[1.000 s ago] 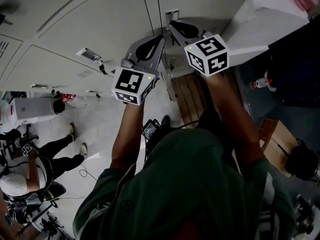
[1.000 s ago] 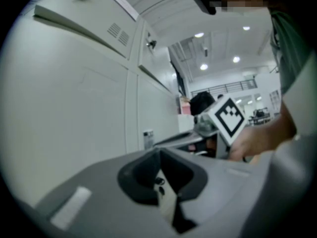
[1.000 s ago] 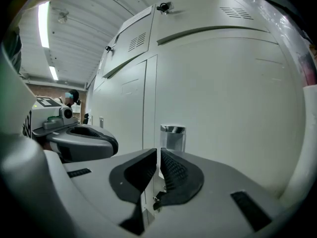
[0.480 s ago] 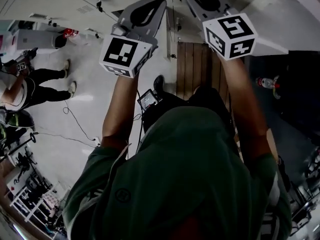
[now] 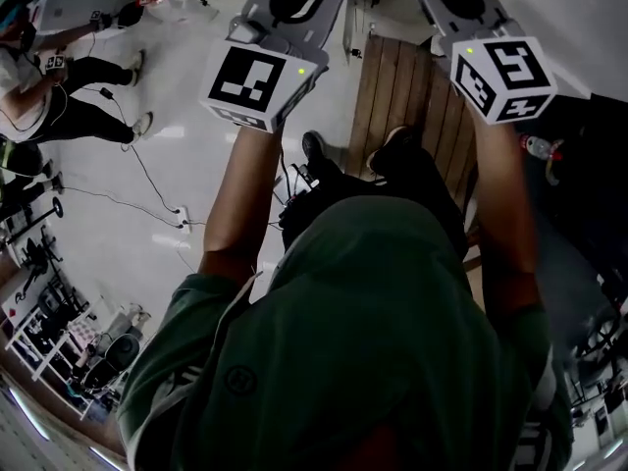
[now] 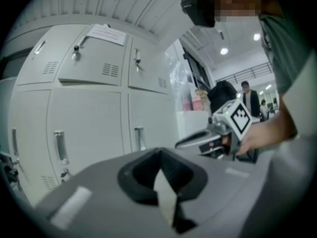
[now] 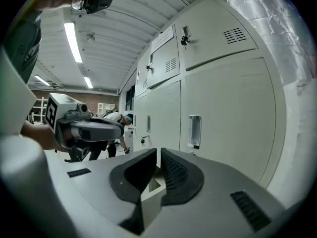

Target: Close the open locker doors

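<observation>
The pale grey lockers (image 6: 89,118) fill the left gripper view, their doors flush, with upright handles (image 6: 60,147). One upper door carrying a paper note (image 6: 106,33) seems to stand slightly out from its neighbours; it shows again as the noted door (image 7: 164,58) in the right gripper view. My left gripper (image 6: 160,151) is shut and empty, held short of the lockers. Beside it my right gripper (image 7: 158,151) is also shut with nothing between its pads. In the head view both marker cubes (image 5: 260,86) (image 5: 502,77) are raised side by side, the jaw tips cut off by the top edge.
A wooden pallet (image 5: 402,86) lies on the floor beneath the grippers, by my feet. A white panel (image 5: 564,18) rises at the right. A person (image 5: 59,77) crouches at the far left, and cables (image 5: 147,180) trail over the floor. Another person (image 7: 121,119) bends near the far lockers.
The head view has swung down and away from the lockers, which have slid out of its top edge. Both grippers sit higher in that view and stay shut.
</observation>
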Tool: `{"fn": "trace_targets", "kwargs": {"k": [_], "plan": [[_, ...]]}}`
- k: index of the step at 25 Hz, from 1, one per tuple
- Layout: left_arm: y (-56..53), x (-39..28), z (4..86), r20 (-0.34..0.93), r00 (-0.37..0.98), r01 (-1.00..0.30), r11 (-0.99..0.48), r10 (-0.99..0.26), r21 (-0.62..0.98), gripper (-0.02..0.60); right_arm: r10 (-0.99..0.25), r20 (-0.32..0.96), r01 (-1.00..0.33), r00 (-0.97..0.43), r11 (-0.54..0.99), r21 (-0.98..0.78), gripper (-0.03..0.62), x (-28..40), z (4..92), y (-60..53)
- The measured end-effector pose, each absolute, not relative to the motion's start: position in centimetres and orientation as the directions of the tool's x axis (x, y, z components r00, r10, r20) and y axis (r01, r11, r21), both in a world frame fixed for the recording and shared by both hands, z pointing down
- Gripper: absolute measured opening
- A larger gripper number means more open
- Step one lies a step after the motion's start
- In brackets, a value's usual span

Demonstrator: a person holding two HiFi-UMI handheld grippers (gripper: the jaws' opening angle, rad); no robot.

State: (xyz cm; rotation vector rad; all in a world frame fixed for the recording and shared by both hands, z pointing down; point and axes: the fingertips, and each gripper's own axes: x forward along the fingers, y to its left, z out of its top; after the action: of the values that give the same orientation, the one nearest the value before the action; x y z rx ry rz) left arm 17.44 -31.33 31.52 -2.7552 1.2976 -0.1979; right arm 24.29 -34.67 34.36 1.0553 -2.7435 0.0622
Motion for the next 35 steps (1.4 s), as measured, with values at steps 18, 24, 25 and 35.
{"fn": "trace_targets", "kwargs": {"k": [18,24,25,35], "plan": [[-24.1,11.2,51.7,0.118,0.669,-0.738,-0.675,-0.733,-0.004,0.003,-0.658,0.197,-0.683,-0.727,0.724,-0.102,0.025,19.3,55.1,-24.0],[-25.3,12.6,60.5,0.176,0.646,-0.758,-0.651,-0.743,0.035,0.003,-0.602,0.231,-0.637,-0.764,0.761,-0.122,0.025,18.6,63.2,-25.7],[-25.4,12.9,61.3,0.178,0.646,-0.758,-0.651,-0.742,0.038,0.003,-0.594,0.235,-0.63,-0.769,0.767,-0.121,0.025,18.4,63.9,-26.1],[-26.8,14.2,63.6,0.196,0.633,-0.766,-0.643,-0.749,0.012,0.005,-0.501,0.281,-0.539,-0.818,0.839,-0.073,0.026,14.5,66.8,-28.4]]}}
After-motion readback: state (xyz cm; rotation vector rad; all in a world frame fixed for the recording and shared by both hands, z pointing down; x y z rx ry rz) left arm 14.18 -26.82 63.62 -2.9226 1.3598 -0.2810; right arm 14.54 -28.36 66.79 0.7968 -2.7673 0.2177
